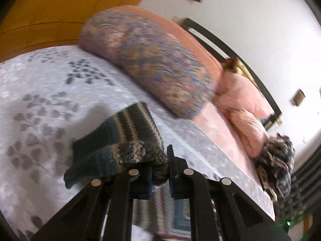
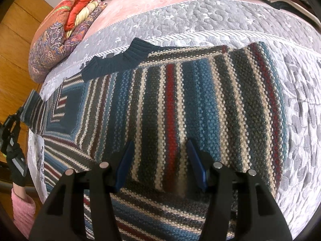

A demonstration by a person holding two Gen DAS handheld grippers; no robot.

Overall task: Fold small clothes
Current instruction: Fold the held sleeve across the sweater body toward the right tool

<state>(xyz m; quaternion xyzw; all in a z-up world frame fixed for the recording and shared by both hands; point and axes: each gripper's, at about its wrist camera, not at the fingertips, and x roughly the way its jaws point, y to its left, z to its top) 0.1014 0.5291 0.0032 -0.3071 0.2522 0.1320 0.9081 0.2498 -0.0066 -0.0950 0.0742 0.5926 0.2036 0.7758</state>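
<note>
Big grey bedspread (image 2: 260, 30), folded quilt (image 2: 66, 30) up at its edge, and the striped sweater (image 2: 180, 100) lies spread flat across it, collar (image 2: 120, 60) towards the far side. A side fold is in hand, I'd judge: left gripper (image 1: 159, 172) is clamped on a bunched sleeve (image 1: 124, 140), though blur hides which part exactly. Right gripper (image 2: 158, 164) hovers over the body, jaws apart. Next, carry that sleeve inward across the body.
</note>
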